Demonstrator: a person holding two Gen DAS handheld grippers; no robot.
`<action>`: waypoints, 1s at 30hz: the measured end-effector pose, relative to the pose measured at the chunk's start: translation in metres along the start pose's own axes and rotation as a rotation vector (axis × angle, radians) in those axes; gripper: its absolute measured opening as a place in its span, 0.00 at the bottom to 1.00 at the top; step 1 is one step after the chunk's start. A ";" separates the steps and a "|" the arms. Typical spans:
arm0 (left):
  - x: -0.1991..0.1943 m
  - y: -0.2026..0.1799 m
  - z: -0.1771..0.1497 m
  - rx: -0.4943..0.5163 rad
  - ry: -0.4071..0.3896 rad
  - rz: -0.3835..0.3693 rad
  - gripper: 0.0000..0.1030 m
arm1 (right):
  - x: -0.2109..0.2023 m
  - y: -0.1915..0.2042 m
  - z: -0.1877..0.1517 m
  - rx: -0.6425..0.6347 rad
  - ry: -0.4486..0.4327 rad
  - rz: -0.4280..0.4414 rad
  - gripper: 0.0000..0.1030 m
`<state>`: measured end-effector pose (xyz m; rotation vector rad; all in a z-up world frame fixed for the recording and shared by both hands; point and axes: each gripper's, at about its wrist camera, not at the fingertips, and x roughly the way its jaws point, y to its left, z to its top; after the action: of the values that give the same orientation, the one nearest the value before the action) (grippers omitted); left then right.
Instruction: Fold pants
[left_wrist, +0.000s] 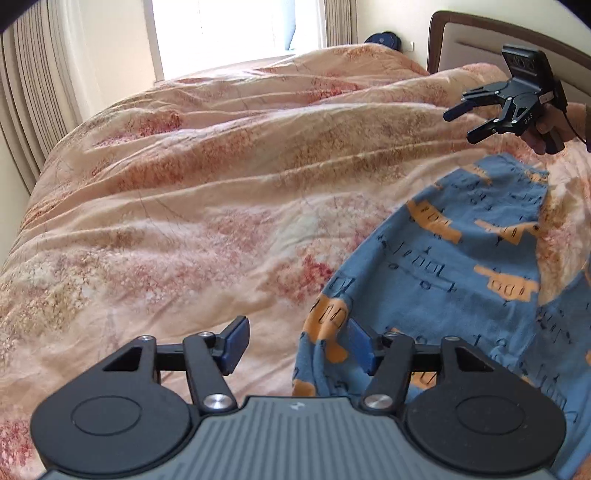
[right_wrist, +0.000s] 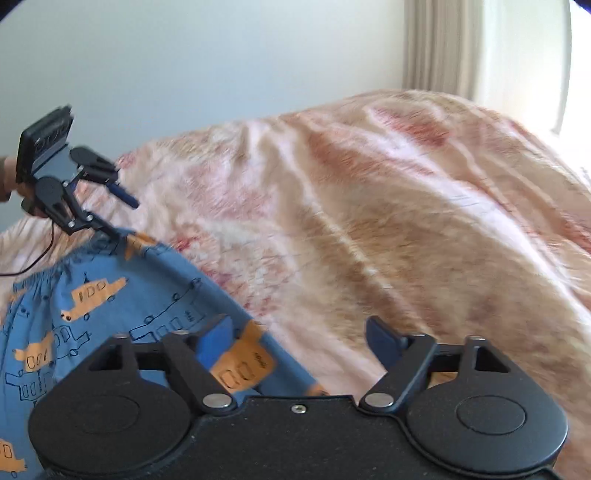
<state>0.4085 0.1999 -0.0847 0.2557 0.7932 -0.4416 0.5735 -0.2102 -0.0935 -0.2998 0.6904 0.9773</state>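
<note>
We note the pants (left_wrist: 461, 258), blue with orange cars, lying flat on the floral duvet (left_wrist: 207, 192), long axis running from our left gripper (left_wrist: 295, 347) to our right gripper (right_wrist: 299, 343). Both grippers are spread wide and hold nothing: the left is at one end, its right finger just over the cloth edge, and the right is above the other end. Neither looks nearer; only duvet ridges lie around, nothing obstructs.
</note>
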 end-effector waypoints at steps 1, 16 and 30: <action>-0.003 -0.009 0.004 -0.006 -0.029 -0.014 0.78 | -0.031 -0.021 -0.009 0.050 -0.017 -0.051 0.88; 0.108 -0.173 0.043 -0.087 -0.013 -0.292 0.86 | -0.145 -0.114 -0.200 0.669 0.150 -0.248 0.33; 0.086 -0.191 0.043 -0.089 0.004 -0.292 0.87 | -0.165 -0.118 -0.185 0.669 0.099 -0.431 0.37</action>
<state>0.3984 -0.0085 -0.1295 0.0578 0.8556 -0.6783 0.5377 -0.4799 -0.1321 0.0969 0.9532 0.2896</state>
